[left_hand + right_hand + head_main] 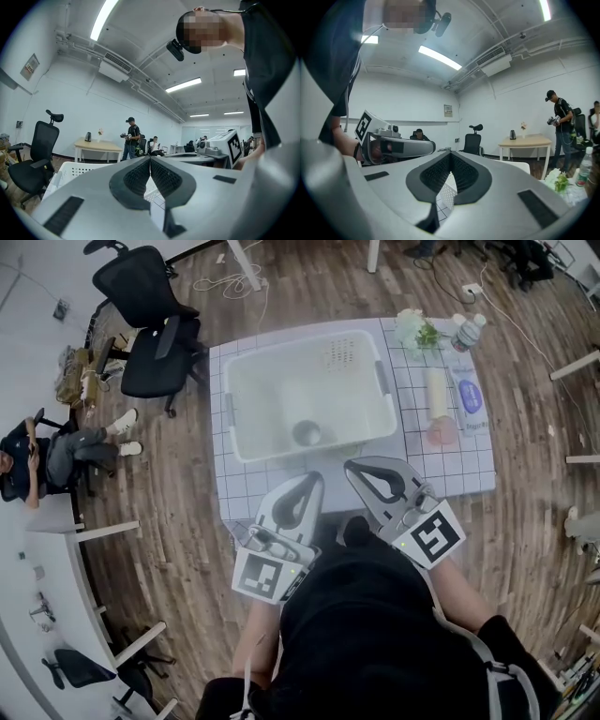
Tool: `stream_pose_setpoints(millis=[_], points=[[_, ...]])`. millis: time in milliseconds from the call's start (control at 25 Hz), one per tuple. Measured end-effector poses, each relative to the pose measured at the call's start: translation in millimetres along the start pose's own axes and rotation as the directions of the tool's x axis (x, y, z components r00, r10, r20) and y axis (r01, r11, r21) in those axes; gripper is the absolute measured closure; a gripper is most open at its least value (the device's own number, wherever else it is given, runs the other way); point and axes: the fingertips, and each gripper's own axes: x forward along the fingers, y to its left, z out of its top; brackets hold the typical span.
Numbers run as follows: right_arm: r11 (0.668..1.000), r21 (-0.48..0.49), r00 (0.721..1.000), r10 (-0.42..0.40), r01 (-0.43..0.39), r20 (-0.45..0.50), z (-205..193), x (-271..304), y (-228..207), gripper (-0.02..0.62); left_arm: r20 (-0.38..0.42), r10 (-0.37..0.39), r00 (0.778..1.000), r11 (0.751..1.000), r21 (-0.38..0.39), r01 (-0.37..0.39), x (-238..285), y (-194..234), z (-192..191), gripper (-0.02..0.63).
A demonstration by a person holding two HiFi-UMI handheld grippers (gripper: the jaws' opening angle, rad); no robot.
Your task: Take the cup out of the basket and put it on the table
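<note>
Cup [307, 433] sat on the floor of the white basket [228, 418], near its front wall. The basket stood on the gridded table [441, 465]. Left gripper [316, 478] and right gripper [351, 466] hovered side by side over the table's near edge, just short of the basket. Each had its jaws pressed together, gripping nothing. A bottle [466, 333] stood at the far right corner.
</note>
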Motion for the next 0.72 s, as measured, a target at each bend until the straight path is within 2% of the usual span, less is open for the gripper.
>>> stream_pose_setpoints(millis=[200,720], points=[[1.0,-0.011,0.999,-0.028,0.028,-0.018,-1.5,14.8,-2.0,0.58,-0.001,-0.038,0.999,0.999,0.019,0.038,-1.6,14.6,4.2,0.595],[0.997,-0.069,0.989,-0.053,0.043,-0.138,-24.5,66.3,-11.8,0.58,-0.028,-0.106,0.994,0.994,-0.021,0.105,-9.4,45.4,-7.6,0.595]])
